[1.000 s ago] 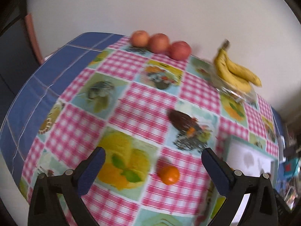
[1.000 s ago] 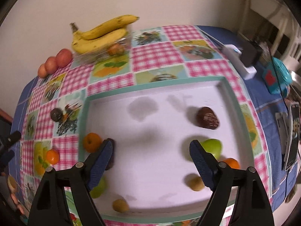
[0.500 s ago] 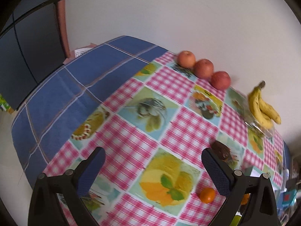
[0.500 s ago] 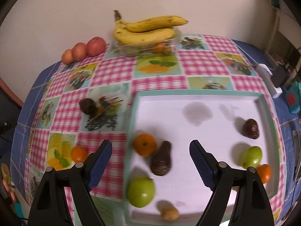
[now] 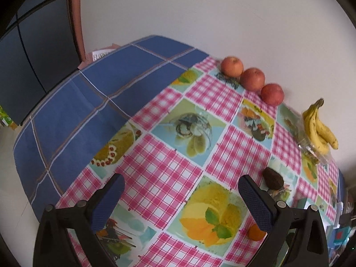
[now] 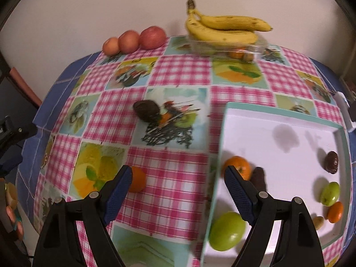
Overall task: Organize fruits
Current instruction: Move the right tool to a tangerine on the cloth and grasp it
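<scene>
- Broadly, the counter (image 6: 178, 162) wears a pink-checked cloth with fruit pictures over a blue one.
- A white tray (image 6: 289, 138) with a teal rim sits at the right, holding a mandarin (image 6: 239, 166), a dark avocado (image 6: 259, 178), a large green apple (image 6: 227, 231), a smaller green fruit (image 6: 330, 193), another orange fruit (image 6: 336, 211) and a brown fruit (image 6: 331, 162).
- The right tongs (image 6: 175, 191) hover with jaws apart and nothing between them, over the tray's left rim.
- The left tongs (image 5: 180, 200) likewise gape wide, empty above the cloth.
- A bunch of yellow, speckled bananas (image 6: 224, 27) lies on a clear plastic box (image 6: 229, 49) by the wall.
- Three red apples (image 6: 133, 40) stand in a touching row at the back left.
- A dark, rough avocado (image 6: 146, 110) lies alone mid-cloth.
- A small orange mandarin (image 6: 136, 182) rests on the cloth, just beside the right tongs' left finger.
</scene>
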{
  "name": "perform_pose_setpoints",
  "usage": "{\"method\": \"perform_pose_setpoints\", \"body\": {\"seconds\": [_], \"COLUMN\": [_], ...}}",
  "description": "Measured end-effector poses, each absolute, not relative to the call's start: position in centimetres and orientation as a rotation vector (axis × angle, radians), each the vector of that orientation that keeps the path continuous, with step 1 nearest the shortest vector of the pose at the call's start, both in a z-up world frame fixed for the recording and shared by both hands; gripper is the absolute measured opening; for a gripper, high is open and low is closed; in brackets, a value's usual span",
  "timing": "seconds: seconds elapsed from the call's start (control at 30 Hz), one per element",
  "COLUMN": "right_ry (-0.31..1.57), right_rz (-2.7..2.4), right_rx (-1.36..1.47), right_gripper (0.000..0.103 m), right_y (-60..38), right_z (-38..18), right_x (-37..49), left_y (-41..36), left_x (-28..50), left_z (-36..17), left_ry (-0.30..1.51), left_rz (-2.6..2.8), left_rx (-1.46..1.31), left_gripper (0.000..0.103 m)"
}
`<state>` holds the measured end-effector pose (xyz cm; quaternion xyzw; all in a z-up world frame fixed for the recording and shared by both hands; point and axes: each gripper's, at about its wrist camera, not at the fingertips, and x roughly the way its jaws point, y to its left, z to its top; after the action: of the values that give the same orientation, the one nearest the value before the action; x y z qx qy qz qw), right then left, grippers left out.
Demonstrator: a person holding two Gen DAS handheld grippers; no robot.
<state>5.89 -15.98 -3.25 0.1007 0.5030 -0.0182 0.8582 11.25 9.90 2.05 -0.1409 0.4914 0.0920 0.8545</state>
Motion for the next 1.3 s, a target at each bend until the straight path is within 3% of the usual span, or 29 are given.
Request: {"method": "perform_pose_setpoints", "body": {"seconds": [0.57,1.13,1.17,1.3], "right_ry": [1.129,1.131,1.128,1.13], "right_rz": [-0.003,0.084,0.087,0.106], "right_rx": [0.154,0.131,0.129,0.134], "right_gripper": [0.085,0.084,0.082,0.056], "right_y": [-13.0,-10.7,-10.6,-10.3], "right_z": [-6.2,-8.0,-8.0,-8.1], "right_x": [7.2,7.6,7.6,7.7], "left_y": [9.5,9.5,9.5,9.6], "left_x": [12.5,12.9,12.9,12.9], "left_z": [-4.1,-5.2,-5.2,-5.3], "left_ry": [1.206,1.23,1.23,1.232], "left_rz": [0.213,0.208,0.208,0.206], "left_rx": [-0.222,-0.224,-0.226,-0.23], "left_gripper": [0.103,0.103,0.103,0.103]}}
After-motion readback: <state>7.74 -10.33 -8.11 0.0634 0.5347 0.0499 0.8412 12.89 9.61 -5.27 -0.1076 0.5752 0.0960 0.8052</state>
